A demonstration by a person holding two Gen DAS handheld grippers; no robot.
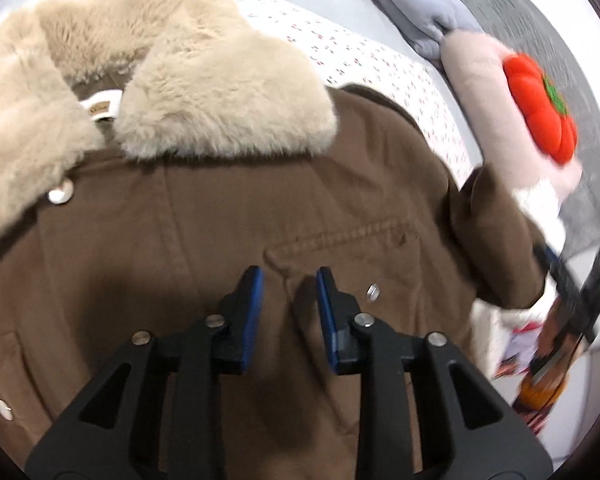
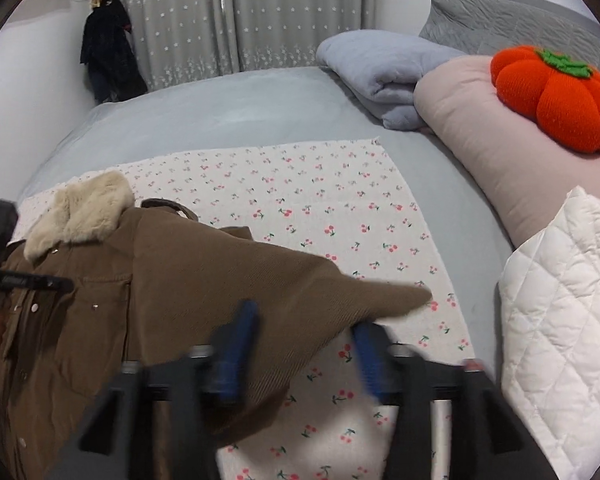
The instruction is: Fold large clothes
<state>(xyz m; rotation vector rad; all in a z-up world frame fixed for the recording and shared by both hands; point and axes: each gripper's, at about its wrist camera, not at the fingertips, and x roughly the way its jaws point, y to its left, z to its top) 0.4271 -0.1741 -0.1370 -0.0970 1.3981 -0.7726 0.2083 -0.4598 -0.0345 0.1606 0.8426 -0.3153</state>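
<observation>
The bed (image 2: 228, 108) carries a cherry-print sheet (image 2: 340, 208), where the brown coat (image 1: 204, 224) lies front-up for folding. The right tool (image 2: 304, 340), spread, straddles the sleeve (image 2: 300, 292); the left tool (image 1: 290, 280), spread, hovers over the chest, holding nothing.

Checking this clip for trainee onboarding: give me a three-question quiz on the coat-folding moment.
1. True or false: the left tool is clamped on the fur collar.
2. Which item lies on the pink pillow? A) orange pumpkin cushion B) white quilted garment C) grey blanket
3. Fill in: the brown coat rests on a sheet printed with ____.

Key: 1 false, its jaws stand open over the coat's chest pocket; 2 A; 3 cherries.
</observation>
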